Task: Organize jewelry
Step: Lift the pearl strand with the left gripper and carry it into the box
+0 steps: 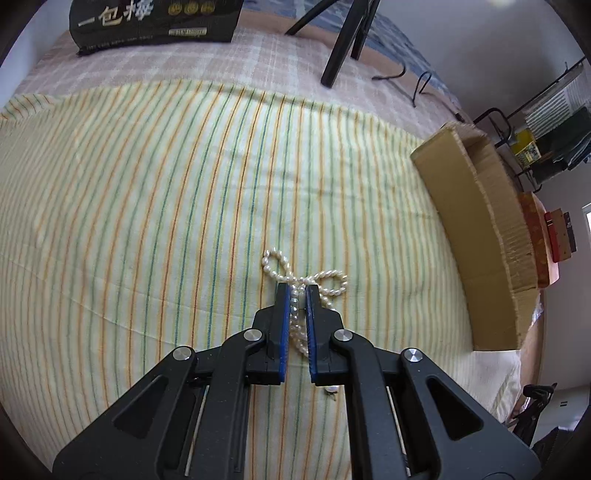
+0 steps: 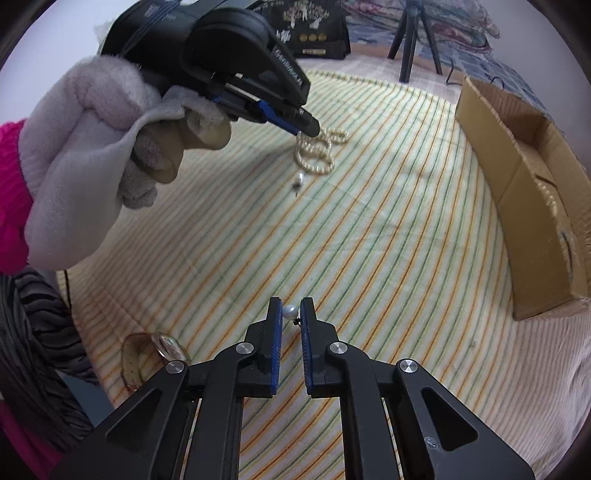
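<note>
On the far edge of the bed we see a black box (image 1: 155, 22) printed with pale Chinese characters, of which we can read "一包" and a third character too blurred to make out; below them sit three gold medallions and a small white label whose print is too fine to read. The side of our left gripper (image 2: 308, 127) carries white lettering that we cannot decipher.

Our left gripper (image 1: 297, 290) has its blue-padded jaws drawn close together, pinching several strands of the pearl necklace (image 1: 321, 280), whose loops spill out past the fingertips onto the striped cloth (image 1: 147, 203). A gloved hand (image 2: 110, 147) holds this gripper. Just near of the necklace, a single pearl earring (image 2: 299, 181) lies loose on the cloth.

Our right gripper (image 2: 291, 310) has its jaws narrowed on a second pearl earring (image 2: 290, 313); the pearl sits at the fingertips touching the left pad, and its dark post reaches the right one.

To the right, an open cardboard box (image 2: 517, 184) rests on the cloth, well apart from both grippers. A pair of glasses (image 2: 155, 350) lies at the near left, and a black tripod (image 2: 413, 40) stands at the far side.
</note>
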Demonstrator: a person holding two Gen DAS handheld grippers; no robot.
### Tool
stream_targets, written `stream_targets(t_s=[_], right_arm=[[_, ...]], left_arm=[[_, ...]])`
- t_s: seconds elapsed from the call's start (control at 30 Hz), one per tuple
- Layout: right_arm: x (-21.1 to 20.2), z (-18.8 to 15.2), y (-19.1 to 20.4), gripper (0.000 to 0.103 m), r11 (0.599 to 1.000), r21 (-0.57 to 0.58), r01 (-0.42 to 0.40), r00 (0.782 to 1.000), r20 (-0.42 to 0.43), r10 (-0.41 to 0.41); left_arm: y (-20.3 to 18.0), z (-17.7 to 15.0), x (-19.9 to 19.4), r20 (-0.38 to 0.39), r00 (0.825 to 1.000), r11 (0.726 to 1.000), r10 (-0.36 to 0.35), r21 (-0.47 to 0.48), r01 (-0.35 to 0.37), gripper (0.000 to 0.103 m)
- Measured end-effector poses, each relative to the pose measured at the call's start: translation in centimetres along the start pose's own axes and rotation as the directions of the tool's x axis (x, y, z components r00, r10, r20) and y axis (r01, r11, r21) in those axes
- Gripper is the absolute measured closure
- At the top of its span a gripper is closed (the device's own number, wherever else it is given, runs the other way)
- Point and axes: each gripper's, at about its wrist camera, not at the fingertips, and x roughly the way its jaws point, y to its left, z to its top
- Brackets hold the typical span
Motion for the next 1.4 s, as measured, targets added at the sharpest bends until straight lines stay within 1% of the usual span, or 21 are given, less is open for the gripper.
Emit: stream_targets(t_s=[0.13,0.3,0.37,0.6,0.7,0.83,1.07,1.2,1.4], right_arm=[[-1.5,0.5,-0.5,0.095,1.0,0.024,-0.003,0.999,0.045,0.002],[-3.1,0.8,-0.9,0.095,0.999,0.045,0.002,0.996,0.089,-0.006],[-3.8,0.8,-0.9,0.095,0.999,0.05,0.004,0.994,0.105,-0.01],[-5.7,1.9,-2.3,0.095,0.997,0.074,0.014,0.986,0.167,-0.027],[-6.6,2.1,-3.0,0.095,0.996,0.088,0.027,0.98,0.192,-0.043],[-7.9,2.3,-4.3,0.095,0.992,0.118,0.04,0.973,0.22,-0.066],[-9.9,2.7,-6.7,0.095,0.983,0.174,0.064,0.959,0.261,-0.109],[-11.3,2.5,-8.3,0.095,0.975,0.207,0.077,0.95,0.282,-0.135],[-12.8,2.3,-10.4,0.095,0.962,0.258,0.086,0.939,0.302,-0.165]], left_arm=[[-0.4,0.3,-2.0,0.041,0.999,1.0,-0.028,0.009,0.028,0.097],[-1.2,0.5,-4.4,0.092,0.993,0.997,-0.072,0.026,0.07,0.098],[-1.6,0.7,-5.2,0.099,0.989,0.994,-0.107,0.033,0.104,0.098],[-3.1,0.4,-8.2,0.148,0.976,0.985,-0.161,0.087,0.149,0.098],[-3.5,0.4,-9.1,0.16,0.969,0.981,-0.186,0.094,0.172,0.098],[-4.3,0.2,-9.7,0.157,0.961,0.971,-0.228,0.111,0.212,0.098],[-6.2,0.6,-9.9,0.16,0.954,0.963,-0.254,0.132,0.234,0.098],[-7.4,1.2,-10.2,0.167,0.946,0.957,-0.277,0.139,0.256,0.098],[-9.2,2.2,-10.1,0.176,0.94,0.95,-0.292,0.164,0.264,0.098]])
